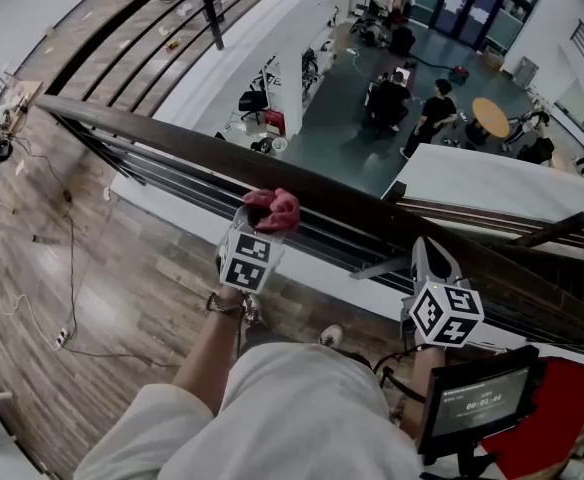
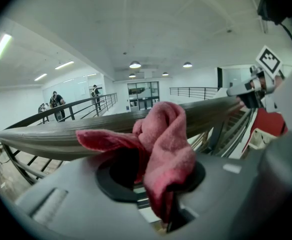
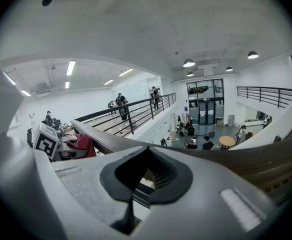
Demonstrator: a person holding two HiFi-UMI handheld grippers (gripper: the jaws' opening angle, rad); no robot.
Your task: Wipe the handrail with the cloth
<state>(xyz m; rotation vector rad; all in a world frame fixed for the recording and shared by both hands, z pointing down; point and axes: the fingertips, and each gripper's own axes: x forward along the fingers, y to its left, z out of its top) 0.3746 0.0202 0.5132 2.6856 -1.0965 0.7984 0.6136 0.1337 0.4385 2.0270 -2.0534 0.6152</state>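
The dark wooden handrail (image 1: pixel 162 128) runs from upper left to lower right in the head view. My left gripper (image 1: pixel 262 220) is shut on a crumpled red cloth (image 1: pixel 273 209), which rests on top of the rail. In the left gripper view the cloth (image 2: pixel 163 134) bulges out of the jaws against the handrail (image 2: pixel 51 136). My right gripper (image 1: pixel 430 260) stands at the rail further right, shut with nothing in it. In the right gripper view the handrail (image 3: pixel 266 164) passes just beyond the right gripper (image 3: pixel 146 176), and the cloth (image 3: pixel 82 145) shows far left.
Thin metal bars (image 1: pixel 172 173) run below the handrail. Beyond it is a drop to a lower floor with people (image 1: pixel 434 113) and a round table (image 1: pixel 490 118). A small screen (image 1: pixel 472 400) sits at my lower right. Cables (image 1: pixel 67 268) lie on the wooden floor.
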